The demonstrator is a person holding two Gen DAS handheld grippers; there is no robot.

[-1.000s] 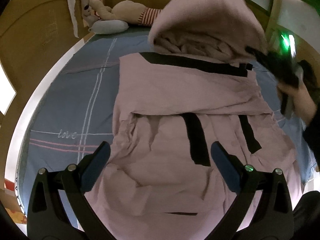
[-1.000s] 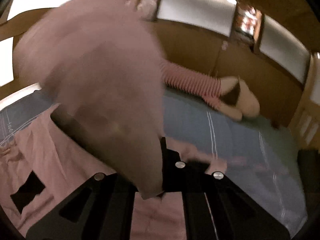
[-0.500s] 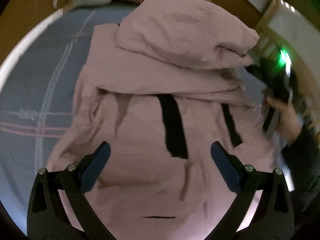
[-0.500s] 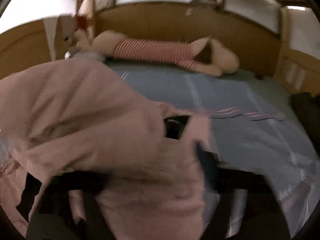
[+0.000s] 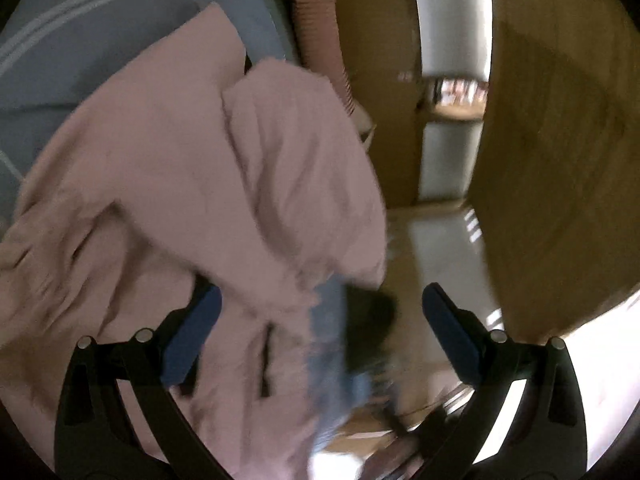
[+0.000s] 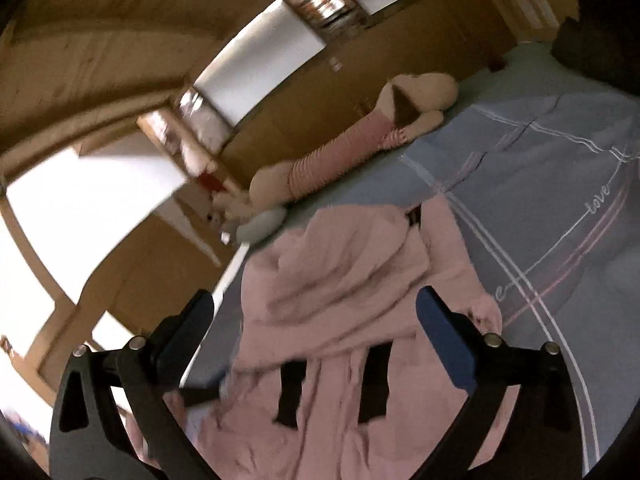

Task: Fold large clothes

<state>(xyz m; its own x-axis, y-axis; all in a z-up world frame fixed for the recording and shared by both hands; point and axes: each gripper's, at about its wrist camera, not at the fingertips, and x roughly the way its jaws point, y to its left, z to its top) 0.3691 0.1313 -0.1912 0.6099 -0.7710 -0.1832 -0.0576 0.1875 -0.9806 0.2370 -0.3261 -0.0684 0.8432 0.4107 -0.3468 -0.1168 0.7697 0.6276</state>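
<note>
Pink garment (image 6: 352,304) on bed (image 6: 560,184)

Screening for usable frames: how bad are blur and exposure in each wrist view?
Left wrist: heavy motion smear over the pink garment and the lower centre, white blowout at the lower right. Right wrist: milder blur, "love" on the blue bedsheet still legible, window areas at left blown out; fisheye bending in both.

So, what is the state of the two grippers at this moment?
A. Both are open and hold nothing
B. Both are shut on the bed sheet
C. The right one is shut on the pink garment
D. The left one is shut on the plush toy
A: the left gripper and the right gripper both have fingers spread wide, with the pink garment lying loose on the bed between them.
</note>
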